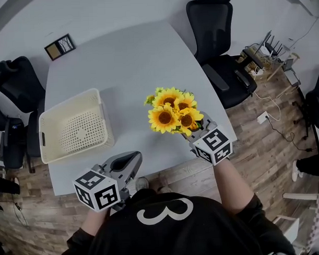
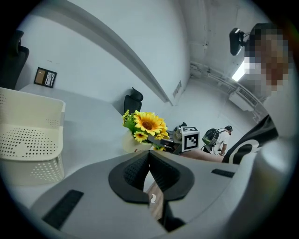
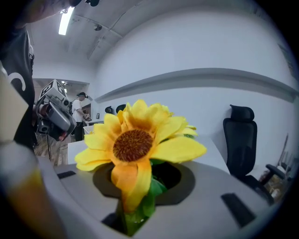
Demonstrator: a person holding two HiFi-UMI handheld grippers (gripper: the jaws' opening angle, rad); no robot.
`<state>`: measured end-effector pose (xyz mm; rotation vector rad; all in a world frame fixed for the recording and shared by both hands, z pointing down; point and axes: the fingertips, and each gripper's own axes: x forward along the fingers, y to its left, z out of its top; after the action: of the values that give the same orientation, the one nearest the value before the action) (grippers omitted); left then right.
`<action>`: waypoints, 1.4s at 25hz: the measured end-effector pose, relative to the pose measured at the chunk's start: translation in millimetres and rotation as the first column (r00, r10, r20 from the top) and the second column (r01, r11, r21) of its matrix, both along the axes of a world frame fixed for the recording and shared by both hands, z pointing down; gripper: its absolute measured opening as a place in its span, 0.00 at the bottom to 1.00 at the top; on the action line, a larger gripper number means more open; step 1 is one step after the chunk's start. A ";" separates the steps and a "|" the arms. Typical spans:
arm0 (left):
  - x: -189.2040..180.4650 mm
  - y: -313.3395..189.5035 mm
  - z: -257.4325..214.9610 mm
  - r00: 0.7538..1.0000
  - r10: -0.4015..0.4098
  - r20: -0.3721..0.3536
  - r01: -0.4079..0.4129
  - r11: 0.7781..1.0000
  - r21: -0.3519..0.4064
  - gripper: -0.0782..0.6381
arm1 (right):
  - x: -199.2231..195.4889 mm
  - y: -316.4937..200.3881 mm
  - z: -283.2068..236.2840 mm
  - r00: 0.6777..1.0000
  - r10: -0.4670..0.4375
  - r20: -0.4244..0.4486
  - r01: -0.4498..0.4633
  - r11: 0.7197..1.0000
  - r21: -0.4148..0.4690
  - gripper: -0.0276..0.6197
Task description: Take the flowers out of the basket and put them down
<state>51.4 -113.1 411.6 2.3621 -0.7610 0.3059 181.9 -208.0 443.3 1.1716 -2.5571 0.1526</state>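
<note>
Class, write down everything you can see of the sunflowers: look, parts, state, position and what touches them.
The sunflowers are a small bunch of several heads, with bright yellow petals round brown centres and green leaves beneath; they look artificial. The heads face up towards the head camera. The right hand-held gripper is closed on their green stems and holds them over the grey table, right of the empty cream basket. Whether they touch the table is unclear.

grey table [image 1: 120, 63], black chairs [image 1: 219, 44], framed picture [image 1: 59, 47]
</note>
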 end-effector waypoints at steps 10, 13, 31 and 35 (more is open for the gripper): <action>-17.8 -12.7 14.7 0.999 -0.044 0.021 0.045 0.998 -0.044 0.13 | 1.3 -17.2 54.0 0.999 0.015 0.033 -0.012 0.997 -0.078 0.24; -22.8 -15.5 16.9 0.998 -0.052 0.023 0.053 0.997 -0.047 0.13 | -0.1 -20.4 67.0 0.999 0.020 0.046 -0.016 0.995 -0.096 0.24; -24.6 -23.7 16.0 0.997 -0.077 0.023 0.078 0.996 -0.046 0.13 | 4.6 -28.6 92.3 0.989 0.054 0.135 -0.028 0.981 -0.193 0.24; -25.7 -18.9 17.8 0.996 -0.091 0.023 0.092 0.995 -0.042 0.13 | 4.8 -28.0 93.4 0.986 0.061 0.155 -0.027 0.978 -0.208 0.24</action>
<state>25.7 -132.0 429.4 2.2790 -0.8617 0.3057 186.8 -235.9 536.7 1.1792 -2.5765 0.5294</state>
